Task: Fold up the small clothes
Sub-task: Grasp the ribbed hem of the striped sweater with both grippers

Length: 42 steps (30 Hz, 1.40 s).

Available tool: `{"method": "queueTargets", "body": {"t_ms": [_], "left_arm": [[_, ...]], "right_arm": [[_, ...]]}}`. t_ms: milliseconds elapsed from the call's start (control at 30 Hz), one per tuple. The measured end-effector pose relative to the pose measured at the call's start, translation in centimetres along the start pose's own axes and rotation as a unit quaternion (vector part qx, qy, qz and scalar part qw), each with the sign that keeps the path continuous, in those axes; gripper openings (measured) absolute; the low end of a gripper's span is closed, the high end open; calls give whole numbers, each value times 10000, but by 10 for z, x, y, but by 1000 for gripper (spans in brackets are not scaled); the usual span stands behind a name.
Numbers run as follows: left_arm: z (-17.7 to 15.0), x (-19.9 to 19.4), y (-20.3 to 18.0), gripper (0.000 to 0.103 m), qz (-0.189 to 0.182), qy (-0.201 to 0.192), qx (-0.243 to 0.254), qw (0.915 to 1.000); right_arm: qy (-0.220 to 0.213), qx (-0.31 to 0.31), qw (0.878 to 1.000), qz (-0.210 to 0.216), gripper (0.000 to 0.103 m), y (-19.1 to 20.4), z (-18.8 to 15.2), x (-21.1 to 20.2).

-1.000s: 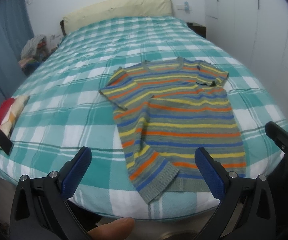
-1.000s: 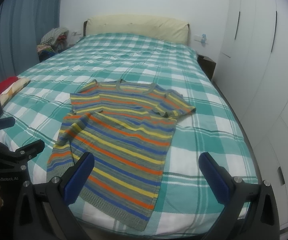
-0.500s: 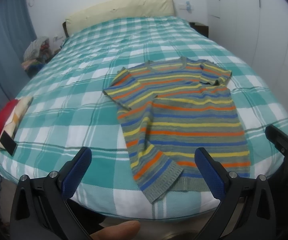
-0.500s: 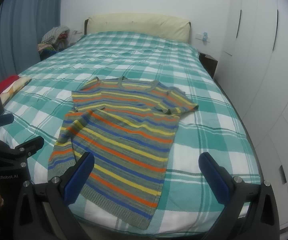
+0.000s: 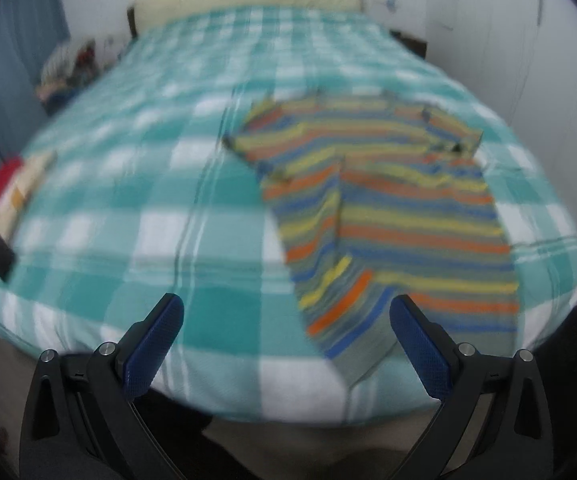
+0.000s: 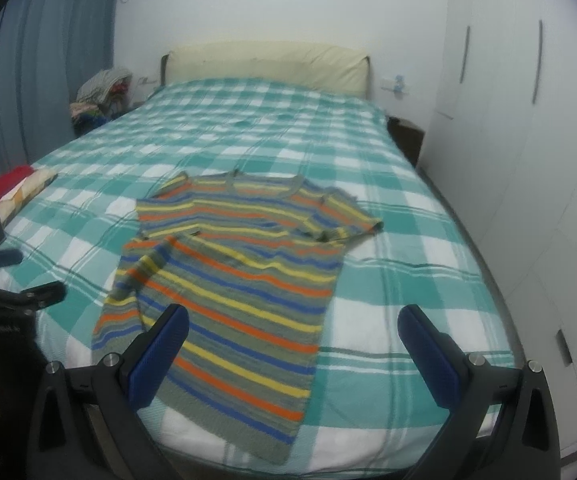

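Left wrist view, heavily blurred: the left gripper [image 5: 286,332] is released, its blue pads spread wide with nothing between them, hovering above the near edge of the bed [image 5: 136,208]. The striped sweater [image 5: 388,216] lies flat on the teal-and-white checked cover, on the right half of the bed near the foot. Its left-hand sleeve is folded down along the body, with the cuff close to the bed's edge; the other sleeve is folded in near the shoulder. A red and cream folded pile [image 5: 0,200] sits at the bed's left edge, well apart from the sweater.

Right wrist view, sharper: the right gripper [image 6: 292,340] is also released, pads far apart and empty, held over the foot of the bed [image 6: 408,240]. The striped sweater [image 6: 248,280] lies neckline toward the cream headboard [image 6: 268,64], hem nearest the gripper. The left gripper [image 6: 16,276] shows at the left edge, beside the bed. White wardrobe doors [image 6: 528,120] stand on the right.
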State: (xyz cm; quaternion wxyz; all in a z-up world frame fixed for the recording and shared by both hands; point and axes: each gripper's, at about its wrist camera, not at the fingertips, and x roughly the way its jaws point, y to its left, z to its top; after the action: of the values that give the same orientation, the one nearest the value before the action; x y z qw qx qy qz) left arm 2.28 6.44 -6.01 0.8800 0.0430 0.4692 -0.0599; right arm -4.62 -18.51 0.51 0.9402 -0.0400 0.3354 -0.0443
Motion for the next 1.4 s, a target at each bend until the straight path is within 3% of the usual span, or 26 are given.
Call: {"method": "queueTargets", "body": {"t_ms": [67,200,300,400,467,533,600,633,667,700,800,900,967,1033,1167,1233,1267,1300,1333,1400], "left_arm": [[-17,26,16,102,-395,485,-327,9975],[-42,55,17,102,-1305,805,-826,9847],[-45,66,0,101,-1604,775,-705,9815],[-44,74,-12,95,-1599,725,-516,9831],[-43,76,-15,82,-1536,699,-465,9846],[-42,78,-15,72,-1502,654,-458,9854],[-41,80,-13,41,-1495,631,-474,9856],[-39,82,-13,13,-1521,674,-455,9850],[-39,83,-11,8,-1604,734,-455,9833],[-38,81,-8,8,-1711,768,-470,9811],[-35,63,7,8,-1662,721,-297,9830],[-31,50,20,16,-1413,683,-56,9876],[-30,51,23,49,-1334,677,34,9887],[-29,58,22,61,-1222,695,21,9901],[-41,83,22,61,-1079,1128,-124,9877],[-46,87,20,61,-964,1121,-135,9889],[-46,86,16,55,-870,1092,-85,9902],[-47,86,14,40,-863,1077,-74,9904],[-46,88,14,6,-942,1125,-96,9891],[-45,86,20,3,-1149,1185,-304,9858]], "right_arm": [[37,85,10000,-6,103,-11,-5,2],[410,149,9981,438,103,-29,-35,22],[1087,282,9889,973,103,-37,-70,52],[1594,863,9689,1685,102,-46,-104,78],[1850,1307,9513,2091,93,-46,-124,96],[1975,1602,9374,2381,71,-45,-134,108],[2037,1734,9276,2608,59,-40,-140,117],[2057,1757,9261,2628,36,-38,-141,121],[2046,1790,9245,2671,17,-38,-140,123],[2049,1830,9226,2709,7,-40,-139,124],[2001,1937,9203,2748,7,-58,-129,112],[1768,1789,9368,2433,6,-88,-112,83],[1648,1669,9520,1968,6,-107,-103,72],[1591,1543,9611,1651,6,-118,-100,70],[1703,1616,9584,1626,6,-118,-103,86],[1721,1634,9575,1637,6,-118,-103,90],[1728,1639,9570,1655,6,-116,-102,93],[1735,1642,9566,1670,6,-116,-102,94],[1732,1659,9556,1712,7,-116,-105,91],[1717,1721,9514,1892,6,-113,-106,90]]}}
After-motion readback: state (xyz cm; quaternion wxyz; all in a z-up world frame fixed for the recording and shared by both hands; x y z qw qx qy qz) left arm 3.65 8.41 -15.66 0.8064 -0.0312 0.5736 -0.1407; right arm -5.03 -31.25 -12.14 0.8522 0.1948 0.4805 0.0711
